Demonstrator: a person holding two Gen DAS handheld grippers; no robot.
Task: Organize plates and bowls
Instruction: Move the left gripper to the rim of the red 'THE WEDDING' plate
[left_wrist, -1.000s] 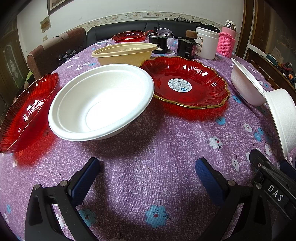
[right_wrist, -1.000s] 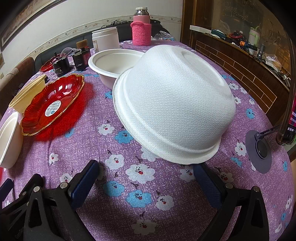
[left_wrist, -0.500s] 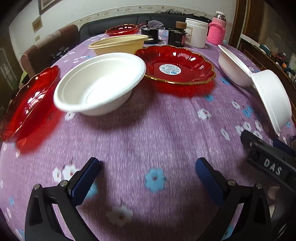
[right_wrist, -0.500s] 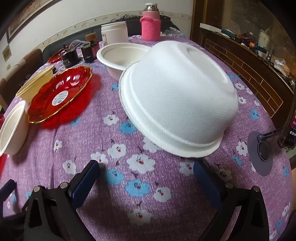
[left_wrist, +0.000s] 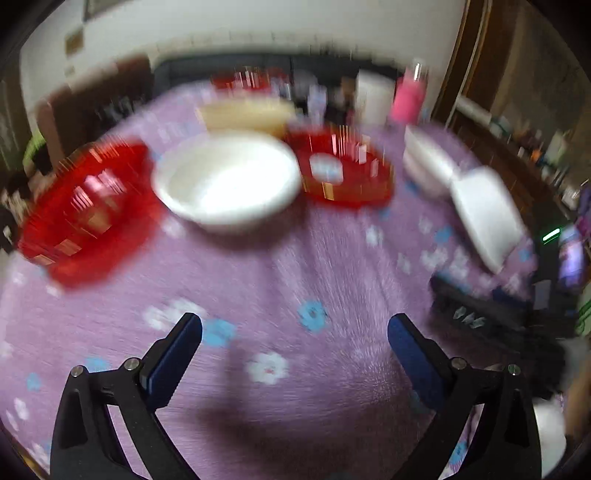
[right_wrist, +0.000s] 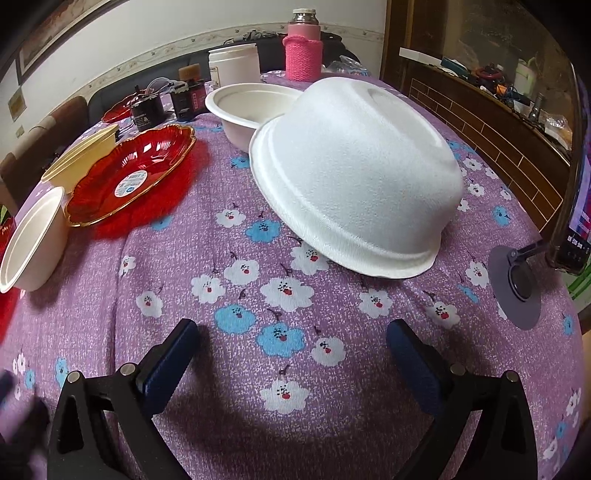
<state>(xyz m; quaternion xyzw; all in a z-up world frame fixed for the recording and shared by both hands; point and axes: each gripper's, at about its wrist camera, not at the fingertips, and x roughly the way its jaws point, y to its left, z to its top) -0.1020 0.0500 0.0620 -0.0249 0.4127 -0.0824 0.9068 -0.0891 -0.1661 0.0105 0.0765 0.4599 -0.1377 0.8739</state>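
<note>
The left view was heavily smeared this time (it was sharp a second ago), and the dishes sat higher and smaller in the frame than before, so my read is the left hand-held gripper (left_wrist: 294, 334) was pulling back fast from the white bowl (left_wrist: 227, 181) at upper centre. Its jaws were wide apart with nothing between them. The right hand-held gripper (right_wrist: 291, 339) was also wide and empty, and its view had barely changed: the upside-down bowl (right_wrist: 356, 173) filled the upper right, its far rim propped on a second bowl (right_wrist: 247, 105) behind it.

So nothing had been grabbed yet; the sorting looked like it hadn't really started.

Contents, as far as I could see:
- white bowl, left view: empty
- second bowl: empty where visible
- red plate (right_wrist: 131, 173) at centre left of the right view: only a sticker in it
- yellow bowl (right_wrist: 79, 157) just behind that plate: inside mostly hidden
- another red plate (left_wrist: 86, 206) at left of the left view: too blurred to tell

All of it sat on the purple flowered table (right_wrist: 236, 266).
</note>
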